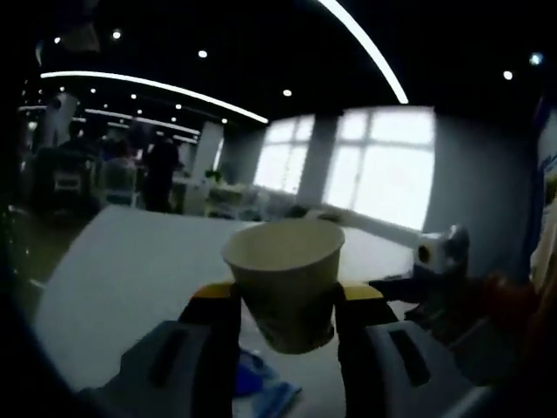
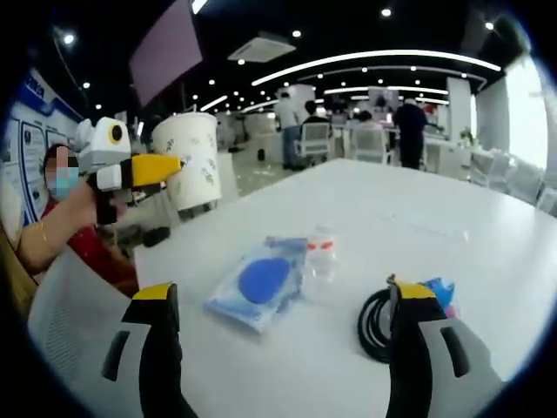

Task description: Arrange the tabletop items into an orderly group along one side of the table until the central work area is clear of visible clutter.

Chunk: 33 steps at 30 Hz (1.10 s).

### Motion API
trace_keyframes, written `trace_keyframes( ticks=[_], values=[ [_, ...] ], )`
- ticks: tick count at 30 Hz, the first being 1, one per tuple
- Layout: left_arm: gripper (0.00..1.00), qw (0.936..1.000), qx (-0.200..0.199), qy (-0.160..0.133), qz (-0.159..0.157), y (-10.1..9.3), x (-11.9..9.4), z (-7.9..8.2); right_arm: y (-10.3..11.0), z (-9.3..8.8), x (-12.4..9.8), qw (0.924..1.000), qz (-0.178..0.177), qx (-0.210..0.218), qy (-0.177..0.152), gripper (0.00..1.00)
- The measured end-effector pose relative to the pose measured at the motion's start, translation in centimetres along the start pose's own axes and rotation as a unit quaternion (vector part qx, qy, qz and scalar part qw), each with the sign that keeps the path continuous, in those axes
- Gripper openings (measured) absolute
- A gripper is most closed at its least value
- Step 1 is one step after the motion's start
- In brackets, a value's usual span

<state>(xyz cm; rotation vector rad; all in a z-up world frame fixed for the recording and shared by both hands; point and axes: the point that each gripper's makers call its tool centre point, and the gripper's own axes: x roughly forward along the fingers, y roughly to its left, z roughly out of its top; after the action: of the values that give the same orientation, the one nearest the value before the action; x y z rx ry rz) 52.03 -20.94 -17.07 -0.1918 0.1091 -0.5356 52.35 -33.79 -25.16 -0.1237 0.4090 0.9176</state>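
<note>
Two grippers up: left gripper point(image 1: 287, 318) clamped on paper cup point(image 1: 287, 279), raised off white table point(image 1: 130, 270), seen side-on beyond the table's edge in right gripper view. Right gripper point(image 2: 283, 305) spread wide, holding nothing, low over blue packet point(image 2: 259, 283), black cable coil point(image 2: 376, 326) beside right jaw; bare tabletop beyond.

In the left gripper view, the lower sides of the white paper cup point(image 1: 287, 280) are covered by the two yellow-tipped jaws pressed against it, and the blue plastic packet point(image 1: 261, 388) below shows merely as a blurred corner between them. In the right gripper view, the coiled black cable point(image 2: 376, 326) is partly hidden behind one jaw, as is a small blue item point(image 2: 439, 292) too obscured to identify.
</note>
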Motion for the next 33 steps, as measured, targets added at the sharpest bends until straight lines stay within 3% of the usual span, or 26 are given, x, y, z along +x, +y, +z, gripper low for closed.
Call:
trace_keyframes(
  ticks=[8, 16, 21, 33],
  values=[
    [0.40, 0.9990, 0.037, 0.015, 0.018, 3.0, 1.2, -0.2, -0.3, -0.4, 0.1, 0.9999, -0.003, 0.008, 0.007, 0.99],
    [0.40, 0.9955, 0.085, 0.010, 0.041, 5.6, 3.2, 0.0, -0.8, -0.3, -0.1, 0.9997, -0.007, 0.022, 0.004, 0.99],
    [0.40, 0.9943, 0.094, 0.009, 0.049, 7.1, 4.6, 0.2, -1.1, -0.5, -0.1, 0.9996, -0.011, 0.027, 0.008, 0.99],
    [0.39, 0.9901, 0.100, 0.031, 0.093, 11.9, 8.1, -1.8, -1.1, -2.0, 0.4, 0.9988, -0.004, 0.027, 0.039, 0.99]
  ],
)
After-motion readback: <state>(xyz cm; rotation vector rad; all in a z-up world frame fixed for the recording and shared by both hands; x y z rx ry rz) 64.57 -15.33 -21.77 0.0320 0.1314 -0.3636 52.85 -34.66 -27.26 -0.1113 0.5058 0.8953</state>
